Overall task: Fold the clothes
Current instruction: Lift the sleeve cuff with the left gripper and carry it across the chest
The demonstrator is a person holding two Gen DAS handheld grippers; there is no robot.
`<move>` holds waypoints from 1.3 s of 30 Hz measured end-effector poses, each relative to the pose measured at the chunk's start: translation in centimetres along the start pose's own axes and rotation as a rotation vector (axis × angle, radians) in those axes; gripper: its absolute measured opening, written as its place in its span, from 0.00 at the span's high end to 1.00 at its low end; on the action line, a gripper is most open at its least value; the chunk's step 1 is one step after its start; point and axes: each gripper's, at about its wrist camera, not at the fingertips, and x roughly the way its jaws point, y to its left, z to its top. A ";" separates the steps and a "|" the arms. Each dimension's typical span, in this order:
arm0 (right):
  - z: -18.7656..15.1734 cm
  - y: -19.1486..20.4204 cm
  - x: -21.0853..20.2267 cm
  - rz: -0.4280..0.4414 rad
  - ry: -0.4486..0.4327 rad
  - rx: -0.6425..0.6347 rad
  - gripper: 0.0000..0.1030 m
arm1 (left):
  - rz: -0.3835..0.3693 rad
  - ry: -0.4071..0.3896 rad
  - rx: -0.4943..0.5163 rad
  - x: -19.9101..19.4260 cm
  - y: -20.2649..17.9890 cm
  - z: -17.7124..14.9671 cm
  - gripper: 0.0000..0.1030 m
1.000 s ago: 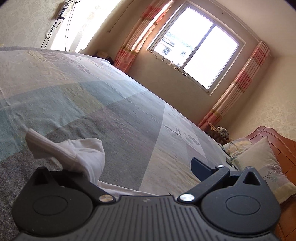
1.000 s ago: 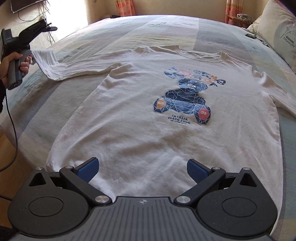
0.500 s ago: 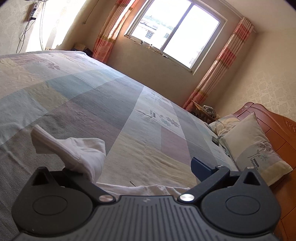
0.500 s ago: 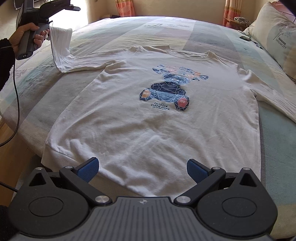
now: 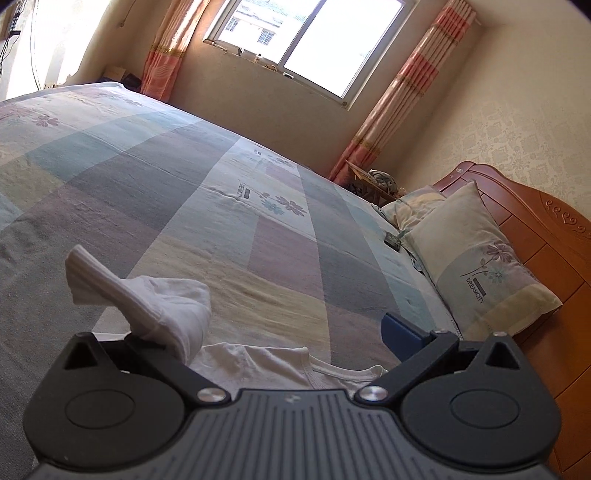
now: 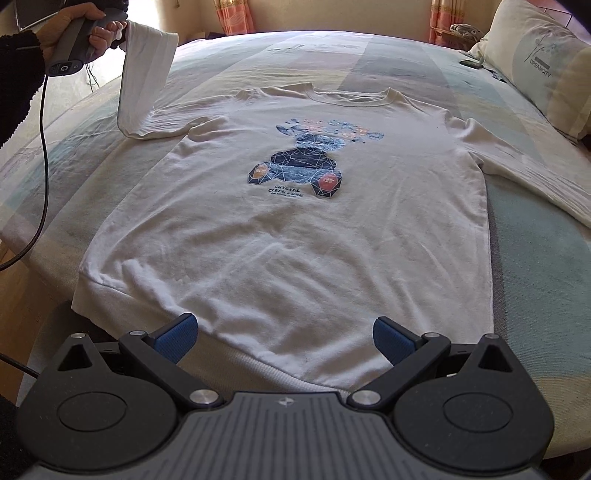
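A white long-sleeved shirt with a blue bear print lies face up on the bed, hem nearest the right wrist camera. My right gripper hovers open over the hem, with nothing between its blue pads. Top left in that view, a hand holds my left gripper, and the shirt's left sleeve hangs from it, lifted off the bed. In the left wrist view my left gripper has its jaws wide apart; the sleeve cuff is draped over the left finger and hides it. The collar shows below.
The patchwork bedspread covers the whole bed. Pillows lean on a wooden headboard at the right, with a small dark object beside them. The left gripper's cable hangs past the bed's left edge. A window and curtains stand behind.
My left gripper has risen and swung toward the shirt body, carrying the sleeve up off the bed. My right gripper has drawn back slightly, so the hem now lies between its fingers.
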 end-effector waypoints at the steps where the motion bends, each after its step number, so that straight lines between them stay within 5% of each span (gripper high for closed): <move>1: -0.1 -0.1 0.0 0.003 0.000 0.002 0.00 | -0.004 0.007 0.005 0.3 -0.6 0.0 0.01; 39: -1.1 -4.3 0.2 0.011 -0.008 0.103 0.00 | -0.162 0.222 0.235 12.0 -19.4 -5.2 0.01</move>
